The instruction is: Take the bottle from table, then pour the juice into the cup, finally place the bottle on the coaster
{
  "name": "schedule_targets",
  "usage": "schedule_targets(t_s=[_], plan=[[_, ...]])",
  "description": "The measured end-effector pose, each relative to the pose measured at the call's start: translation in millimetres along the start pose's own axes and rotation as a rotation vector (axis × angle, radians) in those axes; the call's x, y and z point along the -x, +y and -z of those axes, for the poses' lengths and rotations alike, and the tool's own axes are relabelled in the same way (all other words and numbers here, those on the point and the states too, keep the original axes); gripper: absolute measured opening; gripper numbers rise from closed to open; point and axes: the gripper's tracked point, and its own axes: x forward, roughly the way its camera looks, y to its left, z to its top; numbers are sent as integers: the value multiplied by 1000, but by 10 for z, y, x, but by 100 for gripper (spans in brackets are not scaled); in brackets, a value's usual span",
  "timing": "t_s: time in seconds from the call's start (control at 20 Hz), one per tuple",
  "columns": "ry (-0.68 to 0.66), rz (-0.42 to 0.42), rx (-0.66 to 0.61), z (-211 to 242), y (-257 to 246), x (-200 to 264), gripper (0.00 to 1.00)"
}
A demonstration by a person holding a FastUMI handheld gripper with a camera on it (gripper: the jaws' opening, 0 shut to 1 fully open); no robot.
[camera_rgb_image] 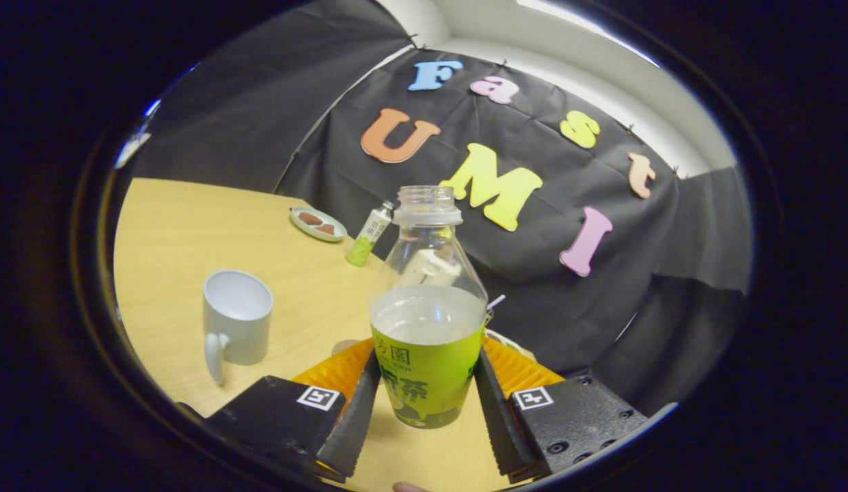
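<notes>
The table, a light wood surface, extends ahead of the gripper and to its left, meeting the dark cloth wall beyond.

The gripper is closed on the bottle: both fingers press against the green label on opposite sides of the lower body. The bottle stands upright between the fingers, uncapped, with a clear neck and shoulder above the label. The liquid level sits at the top edge of the label. Whether the bottle base rests on the table or is just above it cannot be determined.

The cup, a pale mug, stands upright on the table ahead and to the left of the left finger, well apart from the bottle. Its handle faces toward the gripper, and its opening faces up.

A small plate carrying brown items lies farther ahead, beyond the cup, near the wall.

A second small bottle with a green base stands just to the right of the plate, beyond the held bottle.
</notes>
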Motion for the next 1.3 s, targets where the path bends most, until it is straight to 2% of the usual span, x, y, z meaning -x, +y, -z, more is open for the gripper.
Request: schedule_targets(t_s=[0.15, 0.3, 0.6, 1.3], plan=[[-20, 64, 196, -107, -71, -25, 78], [-31, 100, 331, -136, -75, -11, 77], [-11, 131, 514, -123, 35, -139, 77], [-120, 224, 929, -474, 203, -105, 77]])
